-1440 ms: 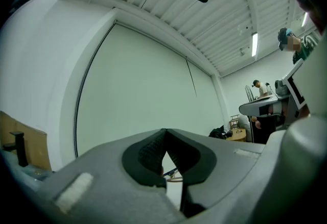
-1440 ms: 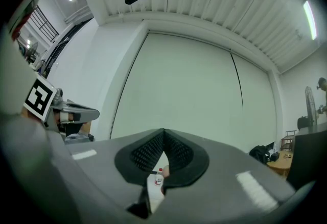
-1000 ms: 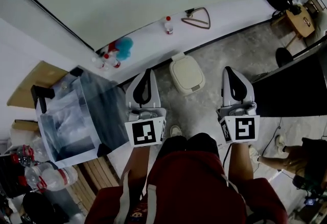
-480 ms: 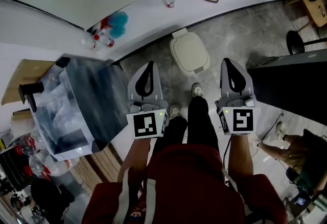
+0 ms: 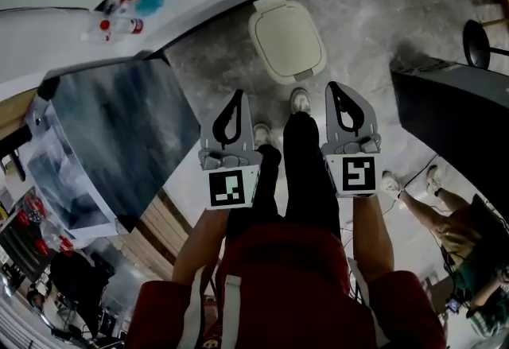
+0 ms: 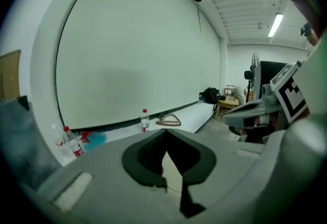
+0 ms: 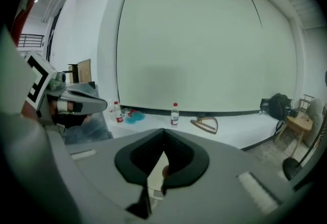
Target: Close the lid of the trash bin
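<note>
On your far left stands a big box wrapped in clear plastic (image 5: 119,133). It is well apart from the work, so let it be.

Your left gripper (image 5: 231,118) has its jaws pressed together, tip to tip, with nothing pinched. Only a pale sliver shows through the loop behind the tips, likely the bin itself. Keep them closed, since a blunt closed tip makes a good pusher and you need no grip for a lid.

The trash bin (image 5: 288,39) sits on the grey floor (image 5: 374,21) just beyond your shoes (image 5: 299,99), ahead of both grippers and touching neither. It lies a little nearer the line of the right one. From straight above, the lid (image 5: 286,36) looks nearly flat, but I cannot tell whether it is fully seated, so treat it as not yet shut. Come down on the lid's near edge, opposite the hinge tab at the wall side. Press straight down there, steady and not hard, so the light bin doesn't skid or tip.

Your right gripper (image 5: 343,106) is likewise clamped shut and empty. One pusher is enough, so hold the other clear beside the bin. Mind the dark cabinet (image 5: 453,117) close on your right.
</note>
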The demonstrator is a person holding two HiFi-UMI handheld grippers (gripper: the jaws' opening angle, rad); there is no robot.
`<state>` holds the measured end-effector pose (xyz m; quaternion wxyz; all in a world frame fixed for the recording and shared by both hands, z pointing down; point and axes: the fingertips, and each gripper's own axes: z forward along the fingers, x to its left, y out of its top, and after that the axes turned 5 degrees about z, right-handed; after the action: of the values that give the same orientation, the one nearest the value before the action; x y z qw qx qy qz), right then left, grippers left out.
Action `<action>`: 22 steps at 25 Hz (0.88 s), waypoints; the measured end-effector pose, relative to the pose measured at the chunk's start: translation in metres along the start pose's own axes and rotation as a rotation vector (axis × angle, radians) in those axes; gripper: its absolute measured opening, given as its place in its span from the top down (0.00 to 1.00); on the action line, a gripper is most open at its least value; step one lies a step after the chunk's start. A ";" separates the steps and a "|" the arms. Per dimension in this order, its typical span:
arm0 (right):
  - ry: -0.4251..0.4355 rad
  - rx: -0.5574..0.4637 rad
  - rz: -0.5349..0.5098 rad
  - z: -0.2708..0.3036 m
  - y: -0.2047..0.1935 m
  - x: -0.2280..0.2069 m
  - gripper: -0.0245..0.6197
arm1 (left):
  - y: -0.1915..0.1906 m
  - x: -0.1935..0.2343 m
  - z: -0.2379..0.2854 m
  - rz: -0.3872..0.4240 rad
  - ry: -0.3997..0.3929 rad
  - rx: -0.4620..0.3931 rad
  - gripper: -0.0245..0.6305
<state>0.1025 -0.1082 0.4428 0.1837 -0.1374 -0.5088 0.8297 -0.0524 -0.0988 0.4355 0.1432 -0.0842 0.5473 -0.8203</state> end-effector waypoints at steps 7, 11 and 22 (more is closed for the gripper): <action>0.063 0.181 0.007 0.035 -0.114 -0.002 0.96 | -0.097 -0.020 0.031 -0.048 0.002 0.167 0.96; 0.111 0.241 -0.019 0.057 -0.167 0.003 0.96 | -0.139 -0.018 0.050 -0.049 0.013 0.219 0.96; 0.221 0.406 -0.032 0.096 -0.272 0.015 0.80 | -0.223 -0.023 0.073 -0.077 0.029 0.316 0.96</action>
<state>0.0937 -0.0647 0.7282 0.2753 -0.1796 -0.3102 0.8920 -0.0404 -0.0750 0.6695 0.1150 -0.0697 0.4099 -0.9022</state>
